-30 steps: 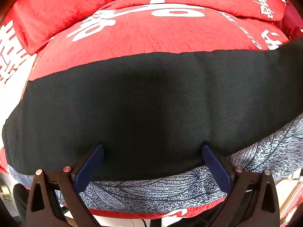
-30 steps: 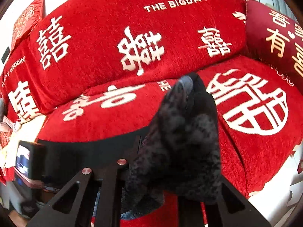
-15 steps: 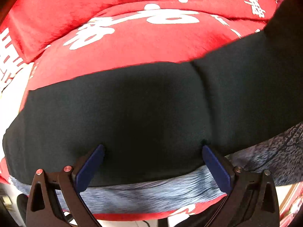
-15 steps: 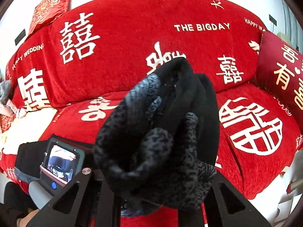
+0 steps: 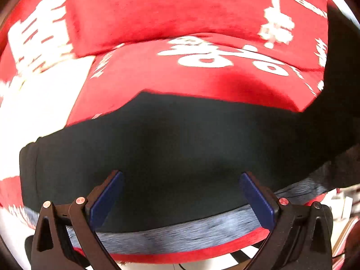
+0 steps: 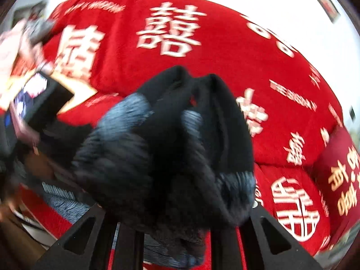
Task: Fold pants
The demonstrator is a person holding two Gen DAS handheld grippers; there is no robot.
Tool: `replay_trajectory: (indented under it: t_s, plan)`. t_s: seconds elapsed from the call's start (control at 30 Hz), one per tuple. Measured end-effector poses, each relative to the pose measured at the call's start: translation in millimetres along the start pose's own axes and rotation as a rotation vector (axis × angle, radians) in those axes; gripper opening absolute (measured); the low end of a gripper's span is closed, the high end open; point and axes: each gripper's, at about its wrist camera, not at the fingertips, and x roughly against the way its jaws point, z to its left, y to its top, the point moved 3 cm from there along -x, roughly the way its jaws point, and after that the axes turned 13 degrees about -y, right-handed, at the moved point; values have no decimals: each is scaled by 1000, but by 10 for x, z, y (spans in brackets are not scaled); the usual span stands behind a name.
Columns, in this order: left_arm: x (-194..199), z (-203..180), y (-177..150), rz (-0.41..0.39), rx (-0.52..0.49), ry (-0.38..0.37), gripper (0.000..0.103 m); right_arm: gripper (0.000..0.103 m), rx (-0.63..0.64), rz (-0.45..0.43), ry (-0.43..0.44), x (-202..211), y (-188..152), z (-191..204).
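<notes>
The right gripper [image 6: 180, 213] clamps a bunched wad of black-and-grey pants [image 6: 171, 148], held above the red sofa [image 6: 225, 51].

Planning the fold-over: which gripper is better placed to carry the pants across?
Right. The right gripper is shut on a bunched end of the pants and holds it lifted; the left gripper is open over the flat part.

Black pants [image 5: 180, 148] with grey patterned lining, partly flat, one end bunched, lifted
</notes>
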Motion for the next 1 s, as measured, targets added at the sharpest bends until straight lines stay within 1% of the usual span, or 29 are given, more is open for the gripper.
replay_trajectory:
  t_s: [0.13,0.27,0.4,0.47,0.57,0.6,0.67,0.7,0.73,0.77,0.8,0.83,0.93,1.0]
  plan:
    - [89,347,-128,-10,53,17,103,17,73,10,26,-81,-3,438]
    - [140,641,-220,-10,100,25,103,17,165,40,27,-220,-97,847]
    - [124,830,-287,1,150,6,103,17,305,46,-16,-325,-251,1259]
    - [130,868,-303,3,170,-15,103,17,373,44,-39,-343,-351,1413]
    - [165,871,-239,-11,178,-43,103,17,454,38,-86,-370,-472,1549]
    - [188,846,-200,-17,180,-59,103,20,469,42,-100,-381,-491,1571]
    - [241,766,-98,-27,177,-92,103,36,482,53,-119,-367,-497,1593]
    - [268,710,-31,-32,167,-104,103,55,479,58,-156,-342,-479,1581]
    - [297,637,45,-38,149,-111,103,78,466,56,-184,-290,-458,1548]
    - [331,561,111,-45,129,-117,103,84,440,46,-195,-214,-430,1491]
    - [372,440,194,-55,100,-127,103,85,396,33,-186,-100,-412,1409]
    - [395,369,241,-60,83,-138,103,85,355,38,-168,-14,-417,1335]
    - [406,62,353,-51,36,-188,103,85,254,79,-124,187,-540,1092]
    - [369,-167,372,-35,-4,-203,103,85,176,110,-128,242,-688,858]
